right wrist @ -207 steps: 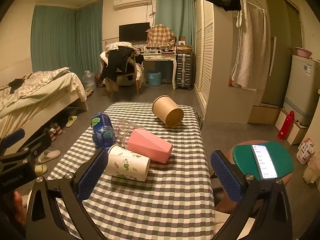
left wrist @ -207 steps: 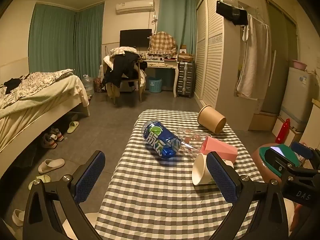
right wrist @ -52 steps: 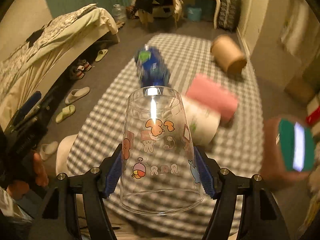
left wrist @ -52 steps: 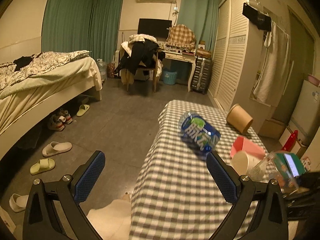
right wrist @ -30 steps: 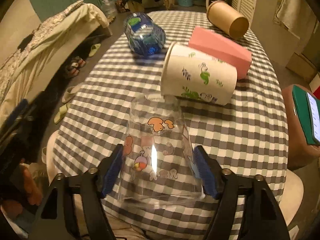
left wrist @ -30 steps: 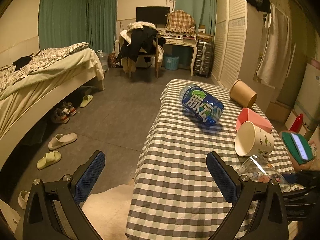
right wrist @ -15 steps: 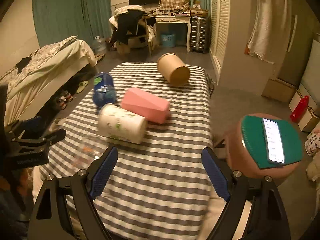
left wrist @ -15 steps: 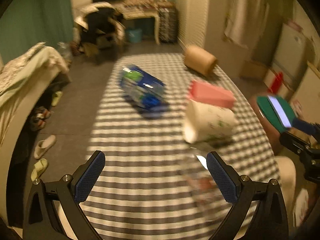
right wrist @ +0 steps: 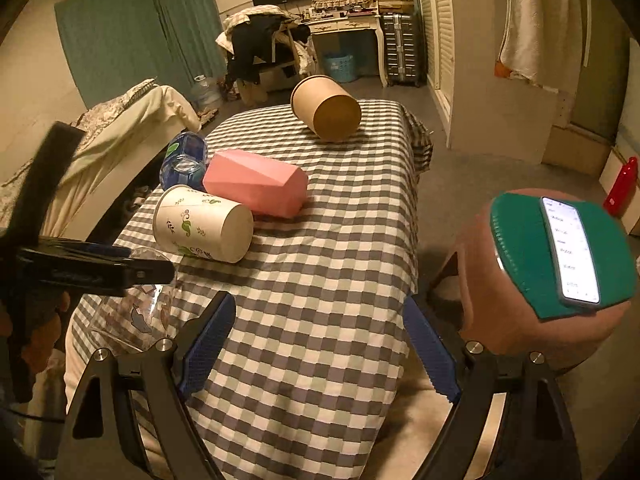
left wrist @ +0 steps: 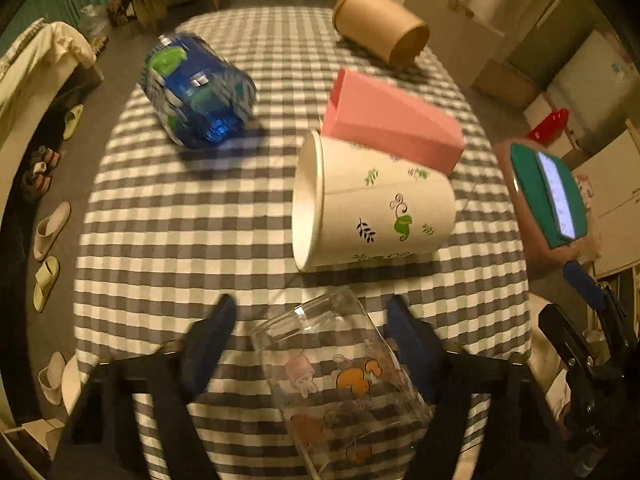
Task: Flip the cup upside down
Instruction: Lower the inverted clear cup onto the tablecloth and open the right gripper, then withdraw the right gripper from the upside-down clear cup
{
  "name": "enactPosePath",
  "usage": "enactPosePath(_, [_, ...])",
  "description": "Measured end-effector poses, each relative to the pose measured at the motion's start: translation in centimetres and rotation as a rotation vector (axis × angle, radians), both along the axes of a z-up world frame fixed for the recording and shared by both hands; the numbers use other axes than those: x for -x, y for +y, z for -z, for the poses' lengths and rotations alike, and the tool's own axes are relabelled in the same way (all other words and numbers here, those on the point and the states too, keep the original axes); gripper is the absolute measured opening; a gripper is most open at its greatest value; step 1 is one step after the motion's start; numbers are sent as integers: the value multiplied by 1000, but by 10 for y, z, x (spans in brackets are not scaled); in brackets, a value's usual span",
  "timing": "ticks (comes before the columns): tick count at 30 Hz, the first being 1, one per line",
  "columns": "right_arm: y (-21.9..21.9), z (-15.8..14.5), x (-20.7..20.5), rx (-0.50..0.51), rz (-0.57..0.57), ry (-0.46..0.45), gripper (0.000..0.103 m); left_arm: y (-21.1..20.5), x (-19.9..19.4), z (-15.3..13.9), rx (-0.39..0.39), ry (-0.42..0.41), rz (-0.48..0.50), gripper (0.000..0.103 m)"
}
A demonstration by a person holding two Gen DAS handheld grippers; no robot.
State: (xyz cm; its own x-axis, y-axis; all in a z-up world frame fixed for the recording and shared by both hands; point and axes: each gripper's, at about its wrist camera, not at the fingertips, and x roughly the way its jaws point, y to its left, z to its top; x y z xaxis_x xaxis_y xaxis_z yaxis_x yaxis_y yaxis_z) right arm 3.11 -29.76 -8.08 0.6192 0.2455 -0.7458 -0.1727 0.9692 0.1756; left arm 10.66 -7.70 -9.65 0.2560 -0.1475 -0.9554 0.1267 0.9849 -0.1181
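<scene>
Between the left gripper's [left wrist: 308,332] jaws sits the clear cup [left wrist: 340,384], printed with small cartoon figures, its base toward the far side and its wide mouth toward the camera. The blue pads flank its narrow end with a visible gap on each side, so the jaws are spread and not pinching it; whether the cup stands square on the checked worktop [left wrist: 192,216] or tilts I cannot tell. The right gripper [right wrist: 320,340] has its jaws spread wide too, with only cloth between them, and the clear cup lies off to the left of them, partly hidden behind the other gripper's black body. Just beyond the left jaws a white paper cup [left wrist: 372,204] with leaf prints lies on its side, mouth to the left. A pink faceted cup [left wrist: 392,120] lies touching it on the far side. Left of that, farther out, a blue bottle [left wrist: 196,88] lies on its side. Farthest, near the worktop's end, a brown paper cup [left wrist: 380,28] lies tipped over. Right of the right jaws, off the worktop, a phone [right wrist: 570,252] rests on a green-topped stool [right wrist: 520,248].
</scene>
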Motion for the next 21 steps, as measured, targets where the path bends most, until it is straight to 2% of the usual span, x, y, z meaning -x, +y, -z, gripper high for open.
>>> enactPosePath(6, [-3, 6, 0, -8, 10, 17, 86, -7, 2, -3, -11, -2, 45, 67])
enactPosePath(8, [-3, 6, 0, -5, 17, 18, 86, -7, 3, -11, -4, -25, 49, 66])
enactPosePath(10, [-2, 5, 1, -3, 20, 14, 86, -10, 4, -22, -17, -89, 56, 66])
enactPosePath(14, [4, 0, 4, 8, 21, -4, 86, -12, 19, -46, -70, -270, 65, 65])
enactPosePath(18, [11, -4, 7, 21, 20, -12, 86, -18, 41, -51, -121, -411, 66, 65])
enactPosePath(21, [14, -4, 9, 38, 23, -15, 86, -22, 58, -50, -145, -481, 66, 65])
